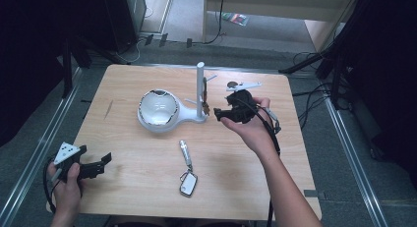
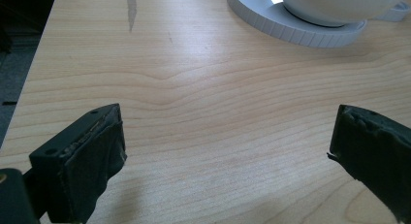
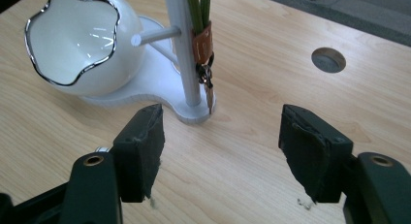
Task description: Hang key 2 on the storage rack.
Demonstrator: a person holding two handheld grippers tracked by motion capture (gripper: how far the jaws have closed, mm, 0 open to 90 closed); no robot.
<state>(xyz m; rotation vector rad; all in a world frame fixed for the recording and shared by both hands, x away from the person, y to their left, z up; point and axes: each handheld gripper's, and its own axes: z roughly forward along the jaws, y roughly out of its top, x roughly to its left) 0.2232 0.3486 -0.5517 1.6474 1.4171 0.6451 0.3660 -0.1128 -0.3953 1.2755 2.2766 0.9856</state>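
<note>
A white stand (image 1: 189,114) holds a white bowl (image 1: 157,108) with a wavy silver rim and an upright post (image 1: 200,89) with side pegs. A green strap with a brown tab and a key (image 3: 204,64) hangs against the post. On the table in front lies a second key set (image 1: 187,169), a silver piece joined to a dark tag with a white edge. My right gripper (image 1: 218,114) is open just right of the post's foot, its jaws pointing at the hanging key (image 1: 205,106). My left gripper (image 1: 102,164) is open near the table's front left corner, holding nothing.
The wooden table (image 1: 137,178) has a round cable hole (image 3: 328,59) at the back right. In the left gripper view the stand's ribbed base (image 2: 295,26) lies far ahead of the jaws. Dark stands and cables surround the table on the floor.
</note>
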